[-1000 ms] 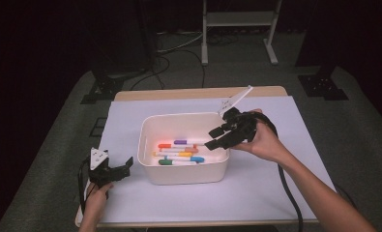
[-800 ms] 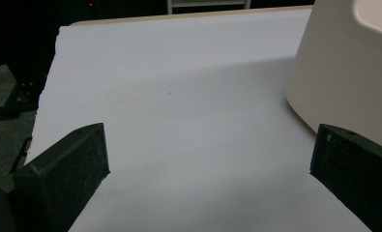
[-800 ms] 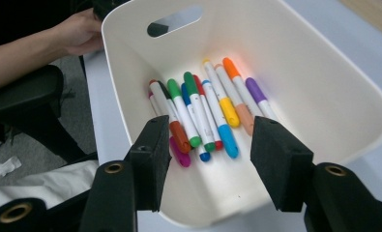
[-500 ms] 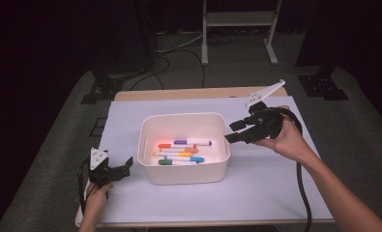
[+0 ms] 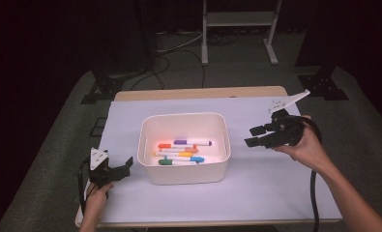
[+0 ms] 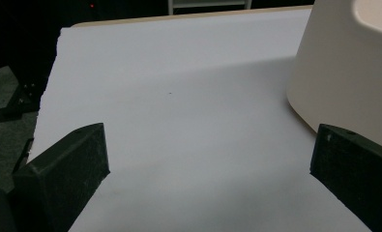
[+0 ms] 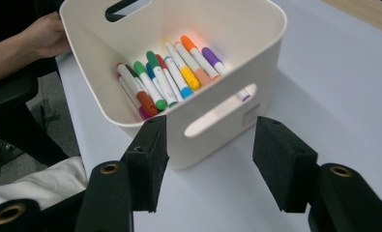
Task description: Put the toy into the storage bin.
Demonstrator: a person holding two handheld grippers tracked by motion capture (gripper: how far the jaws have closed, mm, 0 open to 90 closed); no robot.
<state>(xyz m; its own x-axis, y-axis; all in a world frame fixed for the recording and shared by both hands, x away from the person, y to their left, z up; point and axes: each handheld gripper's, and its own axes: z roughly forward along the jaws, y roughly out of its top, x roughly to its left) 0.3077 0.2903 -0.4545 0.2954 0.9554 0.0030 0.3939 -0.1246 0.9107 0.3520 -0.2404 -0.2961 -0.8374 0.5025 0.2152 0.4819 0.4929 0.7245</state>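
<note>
Your left gripper [image 5: 112, 172] sits at the desk's near left corner, jaws spread wide and empty, resting low on the white sheet [image 5: 256, 193] just beside the bin's left wall. The white bin [image 5: 183, 175] stands mid-desk, upright, with the markers [image 5: 181, 152] lying flat on its floor: orange, purple, green, blue and yellow caps, a loose pile of roughly ten. Your right gripper [image 5: 257, 136] hovers off the bin's right side, near but not touching, jaws parted and holding nothing; its own view looks straight at the slot handle [image 7: 221, 116] in the near wall. My read: markers are all in, so you're either between picks or lining up on the bin itself. If you take the bin, close on the wall at that slot and lift level so the markers don't slide. A small printed label [image 7: 249, 114] sits right of the slot; too blurred to read. No brand legible on the markers.
</note>
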